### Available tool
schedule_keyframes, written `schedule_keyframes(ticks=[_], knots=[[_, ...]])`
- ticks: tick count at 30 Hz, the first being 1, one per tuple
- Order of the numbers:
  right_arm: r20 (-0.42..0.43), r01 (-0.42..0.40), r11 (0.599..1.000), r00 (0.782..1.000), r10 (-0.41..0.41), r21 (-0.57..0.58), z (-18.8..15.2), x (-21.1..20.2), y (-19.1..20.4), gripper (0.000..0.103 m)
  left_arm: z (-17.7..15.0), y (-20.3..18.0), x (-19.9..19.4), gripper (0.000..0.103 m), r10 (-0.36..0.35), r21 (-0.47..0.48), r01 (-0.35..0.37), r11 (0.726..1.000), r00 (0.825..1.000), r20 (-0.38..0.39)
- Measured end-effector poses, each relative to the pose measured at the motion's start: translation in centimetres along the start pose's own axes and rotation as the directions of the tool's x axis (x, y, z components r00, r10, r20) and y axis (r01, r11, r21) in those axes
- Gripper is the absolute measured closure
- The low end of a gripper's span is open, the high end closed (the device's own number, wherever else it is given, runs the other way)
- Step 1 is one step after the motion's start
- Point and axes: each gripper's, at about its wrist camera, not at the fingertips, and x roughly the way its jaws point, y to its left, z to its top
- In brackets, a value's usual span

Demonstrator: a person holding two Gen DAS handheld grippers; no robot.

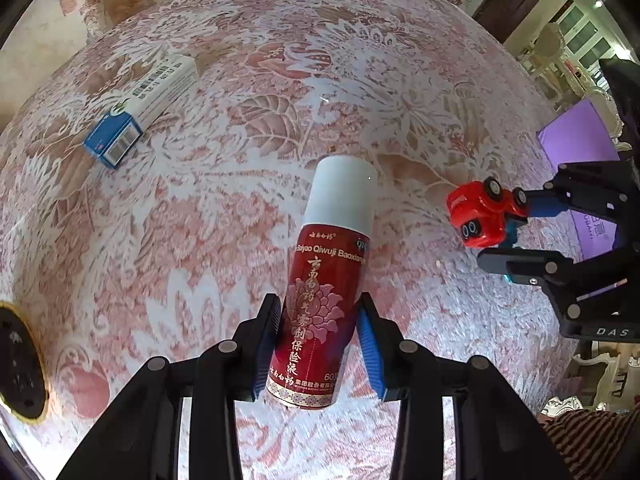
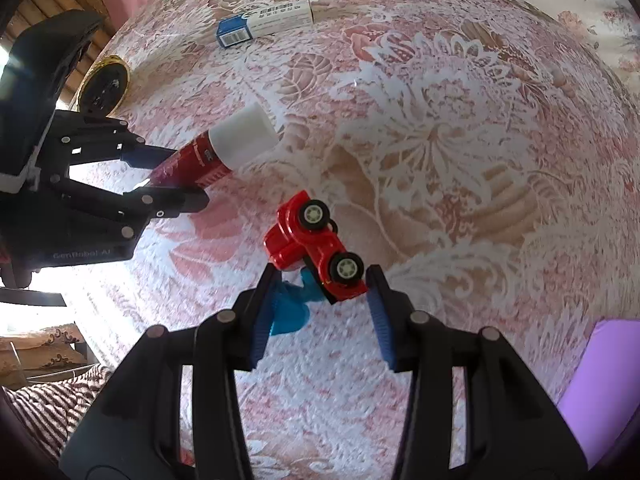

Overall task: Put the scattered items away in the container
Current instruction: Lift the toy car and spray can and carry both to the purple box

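Note:
My left gripper (image 1: 320, 304) is shut on the lower body of a red spray can (image 1: 328, 248) with a white cap, held off the flowered tablecloth. The can (image 2: 236, 140) and the left gripper (image 2: 184, 178) also show at the left of the right wrist view. My right gripper (image 2: 323, 276) is shut on a red toy car (image 2: 312, 240) with a teal part (image 2: 292, 312) under it, wheels turned sideways. In the left wrist view the right gripper (image 1: 508, 232) holds the car (image 1: 476, 216) at the right. The purple container (image 2: 600, 380) is at the lower right.
A blue-and-white carton (image 1: 140, 108) lies on the cloth at the far left, also seen as the carton (image 2: 264, 20). A black gold-rimmed disc (image 1: 20, 360) sits at the table's left edge. The purple container (image 1: 576, 140) lies behind the right gripper. A striped sleeve (image 1: 592, 436) shows at the lower right.

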Motion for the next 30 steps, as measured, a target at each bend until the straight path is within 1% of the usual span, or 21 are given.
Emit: schedule_keyframes(ticks=[4,7,9,11,13,17,19,21,22,25,30], knots=[[0.010,0.000,1.000,1.000,0.000,0.012,-0.7,-1.2,0.3,0.056,0.0,-0.1,-1.9,0.064,0.012,-0.001,-0.012,1.000,1.000,0.009],[0.021,0.002,1.000,1.000,-0.003,0.024,-1.5,-2.4,0.3,0.056,2.2,-0.2,-5.4,0.064,0.021,0.017,-0.022,1.000,0.999,0.024],[0.025,0.008,1.000,1.000,-0.009,0.024,-2.1,-3.0,0.3,0.056,2.8,-0.7,-6.4,0.064,0.027,0.028,-0.028,0.999,0.999,0.036],[0.028,0.016,1.000,0.999,-0.017,0.023,-2.5,-3.5,0.3,0.056,4.2,-1.1,-7.6,0.064,0.030,0.034,-0.032,0.999,0.998,0.046],[0.032,0.021,0.999,0.999,-0.022,0.028,-2.7,-4.0,0.1,0.056,4.3,-2.1,-8.7,0.064,0.030,0.039,-0.033,0.999,0.998,0.054],[0.051,0.027,0.998,0.998,-0.030,0.048,-3.3,-5.3,-0.5,0.056,6.0,-4.6,-9.3,0.064,0.036,0.070,-0.041,0.997,0.997,0.068],[0.058,0.030,0.998,0.998,-0.033,0.060,-3.9,-6.1,-1.0,0.056,8.7,-5.9,-9.6,0.064,0.038,0.086,-0.044,0.995,0.997,0.073],[0.069,0.030,0.997,0.997,-0.035,0.075,-4.5,-7.1,-1.5,0.056,11.8,-7.3,-8.4,0.064,0.039,0.100,-0.047,0.994,0.996,0.080],[0.075,0.031,0.996,0.996,-0.037,0.080,-4.9,-7.7,-1.7,0.056,12.9,-8.2,-7.7,0.064,0.036,0.108,-0.045,0.993,0.996,0.087],[0.105,0.029,0.994,0.994,-0.039,0.102,-6.1,-9.9,-2.5,0.056,15.1,-10.8,-6.9,0.064,0.022,0.128,-0.036,0.991,0.994,0.108],[0.156,0.031,0.987,0.986,-0.056,0.156,-8.7,-14.1,-4.6,0.056,18.0,-14.6,-7.2,0.064,-0.026,0.157,0.003,0.988,0.989,0.143]])
